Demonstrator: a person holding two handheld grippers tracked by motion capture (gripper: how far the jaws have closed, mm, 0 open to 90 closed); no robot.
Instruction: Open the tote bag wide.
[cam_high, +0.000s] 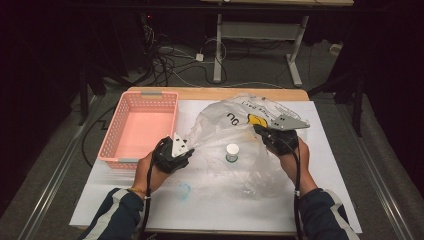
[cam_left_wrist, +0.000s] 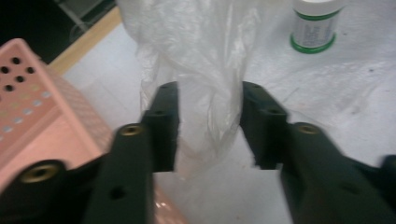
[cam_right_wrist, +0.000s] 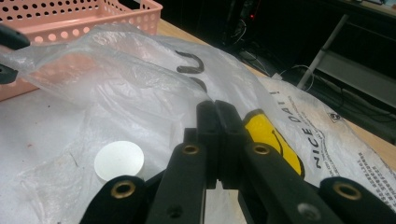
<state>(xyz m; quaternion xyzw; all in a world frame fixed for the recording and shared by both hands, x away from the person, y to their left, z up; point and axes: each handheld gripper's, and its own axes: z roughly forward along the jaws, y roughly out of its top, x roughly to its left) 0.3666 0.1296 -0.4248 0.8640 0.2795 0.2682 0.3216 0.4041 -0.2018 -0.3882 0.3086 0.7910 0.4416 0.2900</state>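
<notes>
Between pink basket (cam_high: 140, 127) and table's right edge, plastic bag (cam_high: 235, 135): right gripper (cam_right_wrist: 217, 135) jaws clamped on it, left gripper (cam_left_wrist: 208, 126) jaws part-open around a fold.

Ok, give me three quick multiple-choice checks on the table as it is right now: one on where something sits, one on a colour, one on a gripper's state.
1. Where does the small white-capped bottle stand?
A. In the pink perforated plastic basket
B. On the white table sheet, under the clear plastic bag
C. On the floor

2. What colour is the band round the bottle's base?
A. Green
B. Red
C. Blue

3. How does the right gripper stand?
A. Wide open
B. Shut on the bag
C. Shut on the bottle

Answers: 1 B, the high view shows it through the film; 2 A, green in the left gripper view; 3 B, its jaws meet, pinching film.
</notes>
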